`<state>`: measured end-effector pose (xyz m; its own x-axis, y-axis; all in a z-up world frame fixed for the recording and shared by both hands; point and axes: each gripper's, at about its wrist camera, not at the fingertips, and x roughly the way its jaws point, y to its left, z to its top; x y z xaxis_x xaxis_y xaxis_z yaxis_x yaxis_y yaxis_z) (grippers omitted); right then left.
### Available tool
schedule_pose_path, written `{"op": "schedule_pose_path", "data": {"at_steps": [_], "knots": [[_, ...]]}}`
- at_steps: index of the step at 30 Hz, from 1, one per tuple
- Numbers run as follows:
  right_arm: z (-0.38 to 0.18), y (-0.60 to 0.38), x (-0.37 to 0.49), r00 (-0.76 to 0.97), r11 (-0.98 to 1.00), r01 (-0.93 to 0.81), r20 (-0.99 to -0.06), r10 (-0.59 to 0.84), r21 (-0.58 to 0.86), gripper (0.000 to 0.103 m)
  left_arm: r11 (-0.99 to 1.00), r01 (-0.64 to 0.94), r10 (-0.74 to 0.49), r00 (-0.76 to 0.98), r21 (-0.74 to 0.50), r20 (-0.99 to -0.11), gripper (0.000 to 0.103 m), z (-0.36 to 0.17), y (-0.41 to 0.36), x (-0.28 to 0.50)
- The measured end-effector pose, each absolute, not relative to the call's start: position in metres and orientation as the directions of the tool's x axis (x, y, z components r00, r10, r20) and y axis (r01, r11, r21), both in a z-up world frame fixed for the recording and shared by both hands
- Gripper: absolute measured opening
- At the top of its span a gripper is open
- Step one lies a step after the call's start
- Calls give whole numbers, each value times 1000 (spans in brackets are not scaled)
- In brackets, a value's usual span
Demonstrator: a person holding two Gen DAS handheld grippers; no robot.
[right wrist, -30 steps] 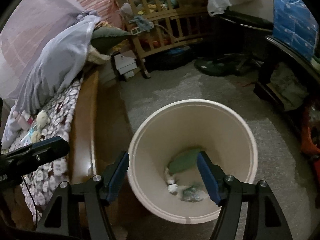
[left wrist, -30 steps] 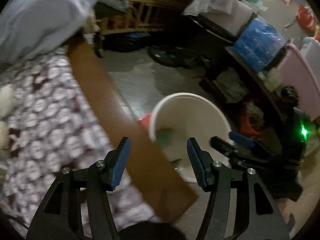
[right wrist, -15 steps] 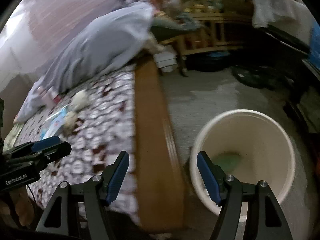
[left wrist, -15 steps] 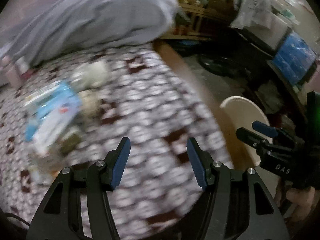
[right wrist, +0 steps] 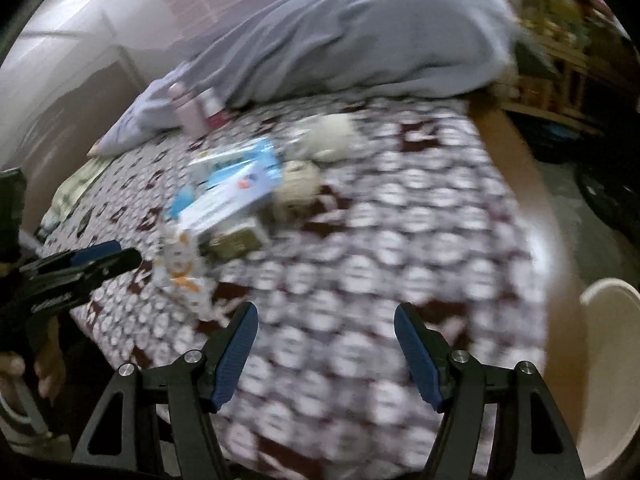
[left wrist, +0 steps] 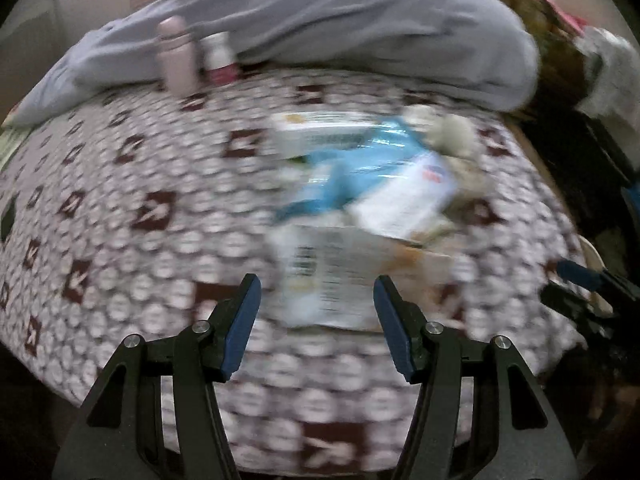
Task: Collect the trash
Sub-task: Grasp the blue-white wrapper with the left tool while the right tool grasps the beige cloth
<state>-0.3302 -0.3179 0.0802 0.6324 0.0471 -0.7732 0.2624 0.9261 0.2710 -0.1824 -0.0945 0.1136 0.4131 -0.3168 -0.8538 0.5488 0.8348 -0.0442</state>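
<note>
Trash pile (left wrist: 360, 200) on the patterned bedspread (left wrist: 140, 200), seen from both of my wrist cameras; strong motion blur in each. The pile lies toward the middle of the bed, ahead of my left gripper (left wrist: 316, 320) and up and to the left of my right gripper (right wrist: 326, 352). It is loose paper and plastic packaging: a white printed sheet or carton (left wrist: 340, 276) nearest my left fingers, a white-and-blue flat pack (left wrist: 404, 196) over a crinkled blue wrapper (left wrist: 360, 160), a pale box (left wrist: 320, 132) behind them, and crumpled off-white wads (left wrist: 452, 132) at the far right edge. In the right view I also make out a small olive-brown box (right wrist: 236, 240) at the pile's near side. I count roughly six or seven pieces; the blur prevents an exact count.

Both of my grippers hang above the bedspread with jaws parted about halfway and nothing between the pads.

Surroundings: two bottles stand at the far side of the bed, one pale pink (left wrist: 176, 60) and one white with a dark red base (left wrist: 220, 60), against a heaped grey blanket (left wrist: 360, 20). The brown wooden bed rail (right wrist: 540, 200) runs along the right, with one cream bucket (right wrist: 612, 360) on the floor beyond it. Nothing lies between my left gripper and the nearest sheet.
</note>
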Motion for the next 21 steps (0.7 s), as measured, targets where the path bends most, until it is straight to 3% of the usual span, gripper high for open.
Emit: {"op": "schedule_pose_path", "data": {"at_steps": [4,10,20,21], "knots": [[79,-301,-302,624,946,220,-780,50,237,69,858,506,-329,407,-89,-852,57,106,-73,-152],[81,-314,-275,622,941,256,-783,15,222,71,836,486,-443,325,-255,-835,57,95,-78,-118],[69,-344,-221,635,916,292,-772,28,274,72,779,586,-452,276,-225,-848,58,77,-125,-91],[66,-346,-217,636,916,289,-771,34,279,66,774,592,-455,270,-227,-849,58,74,-127,-88]]}}
